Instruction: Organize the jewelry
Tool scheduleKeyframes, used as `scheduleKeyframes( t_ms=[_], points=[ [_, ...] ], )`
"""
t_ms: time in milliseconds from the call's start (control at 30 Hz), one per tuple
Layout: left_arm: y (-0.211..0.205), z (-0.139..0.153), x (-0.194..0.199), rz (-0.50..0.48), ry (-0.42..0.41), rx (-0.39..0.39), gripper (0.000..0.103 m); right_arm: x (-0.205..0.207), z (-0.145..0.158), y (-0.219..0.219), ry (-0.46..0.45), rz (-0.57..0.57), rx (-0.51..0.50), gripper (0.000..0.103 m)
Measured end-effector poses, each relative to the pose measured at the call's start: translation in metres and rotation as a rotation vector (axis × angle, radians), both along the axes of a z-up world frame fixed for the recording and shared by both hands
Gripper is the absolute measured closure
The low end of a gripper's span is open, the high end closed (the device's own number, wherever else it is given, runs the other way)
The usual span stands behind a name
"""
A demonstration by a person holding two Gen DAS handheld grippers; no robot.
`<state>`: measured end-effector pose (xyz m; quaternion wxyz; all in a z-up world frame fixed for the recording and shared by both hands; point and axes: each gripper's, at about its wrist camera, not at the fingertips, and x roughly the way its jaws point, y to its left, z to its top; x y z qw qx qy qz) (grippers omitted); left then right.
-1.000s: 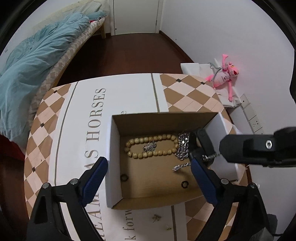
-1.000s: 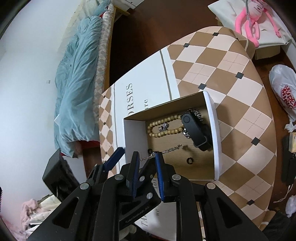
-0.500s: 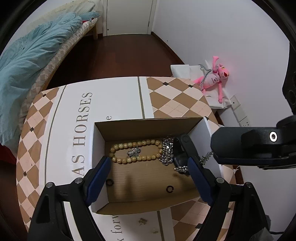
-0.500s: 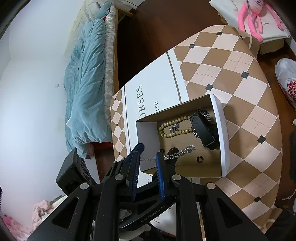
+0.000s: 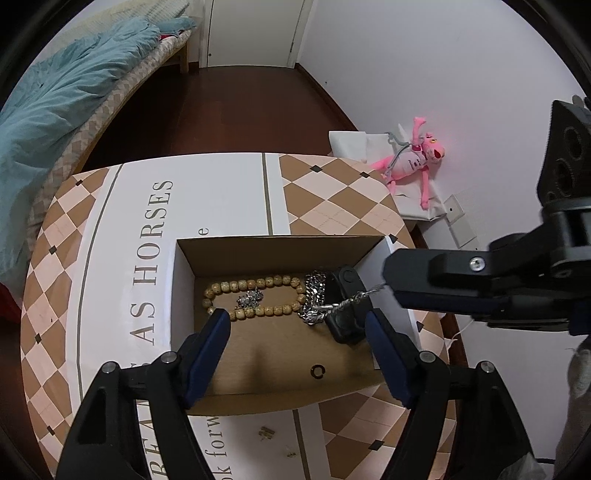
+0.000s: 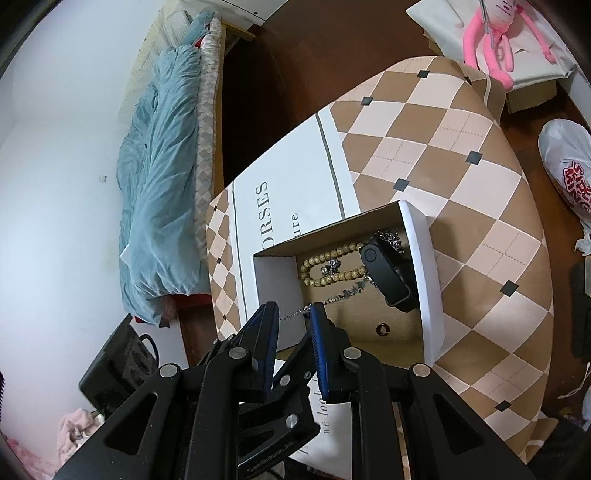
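We are dangling a silver chain (image 6: 332, 299) above the box (image 6: 421, 273), right gripper (image 6: 293, 314) pinching it; next, release inside; left gripper (image 5: 297, 328) gaping.

White walls (image 5: 406, 55), dark wood floor (image 5: 240, 110). Far left, bed (image 5: 122, 85) under teal blanket (image 5: 55, 96). Far end, white door (image 5: 255, 33). Right, pink plush toy (image 5: 410, 158) against wall. Checkered cloth covering surface (image 5: 332, 206).

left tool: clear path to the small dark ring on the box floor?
Probably yes. The left tool is open above the box, and the ring lies alone on bare cardboard; the chain hangs further back.
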<state>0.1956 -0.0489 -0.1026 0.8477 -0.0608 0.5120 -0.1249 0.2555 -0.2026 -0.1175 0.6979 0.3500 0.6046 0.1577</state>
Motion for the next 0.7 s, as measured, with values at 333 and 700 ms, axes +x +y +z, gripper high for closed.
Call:
scheduleKeyframes(
  t_ms=[333, 700],
  points=[
    [-0.003, -0.009, 0.008, -0.019, 0.025, -0.006, 0.06, -0.003, -0.004, 0.004, 0.018, 0.009, 0.069, 0.084],
    [0.009, -0.001, 0.007, -0.011, -0.023, -0.059, 0.101, -0.005, -0.002, -0.004, 0.022, -0.001, 0.063, 0.084]
  ],
)
